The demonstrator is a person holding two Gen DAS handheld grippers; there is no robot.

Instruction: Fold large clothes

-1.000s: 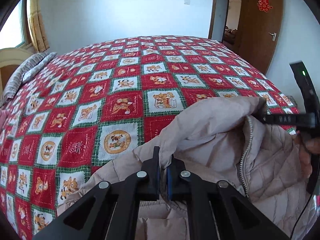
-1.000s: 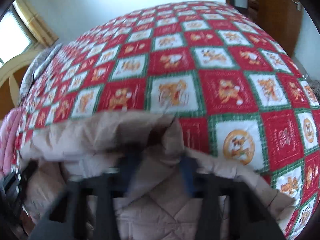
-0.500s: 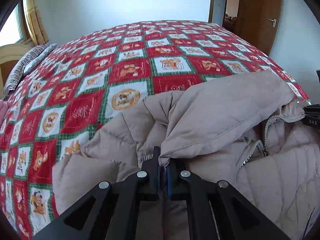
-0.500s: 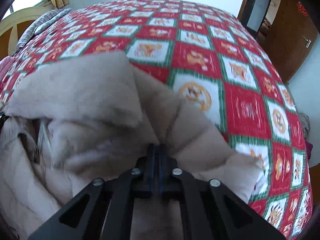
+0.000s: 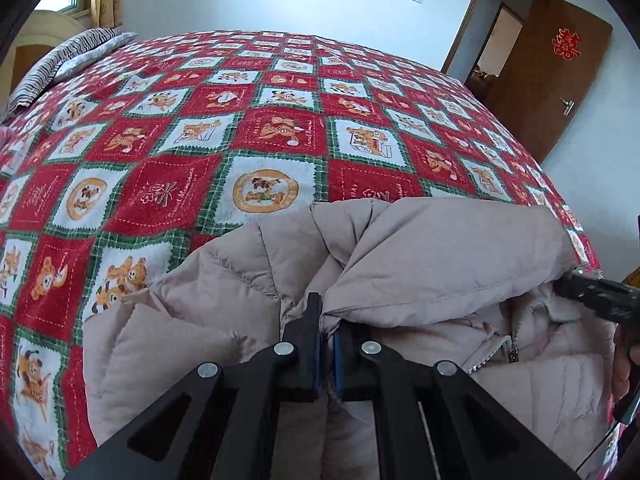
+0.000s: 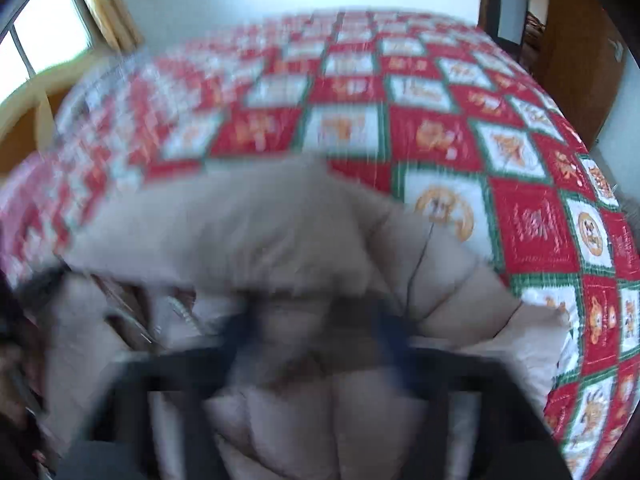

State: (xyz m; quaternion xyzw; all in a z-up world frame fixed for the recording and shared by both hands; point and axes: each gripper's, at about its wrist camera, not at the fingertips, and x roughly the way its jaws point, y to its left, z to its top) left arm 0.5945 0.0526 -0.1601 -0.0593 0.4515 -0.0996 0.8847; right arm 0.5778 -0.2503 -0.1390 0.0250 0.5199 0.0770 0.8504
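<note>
A beige quilted puffer jacket (image 5: 420,264) lies crumpled on the near part of a bed with a red, white and green checked blanket (image 5: 256,128). My left gripper (image 5: 326,336) is shut on a fold of the jacket near its collar and zipper (image 5: 508,352). In the blurred right wrist view the jacket (image 6: 280,232) fills the lower middle, and my right gripper (image 6: 316,332) stands open above it, with its fingers (image 6: 240,328) wide apart. The right gripper (image 5: 600,300) also shows at the right edge of the left wrist view, by the jacket's collar.
A striped pillow (image 5: 68,60) lies at the far left of the bed. A brown door (image 5: 552,80) stands open at the right. A window with curtains (image 6: 52,32) is at the left.
My right gripper has opened and let go of the jacket, and it is moving fast. My left gripper stays shut on the jacket, which has settled lower on the bed.
</note>
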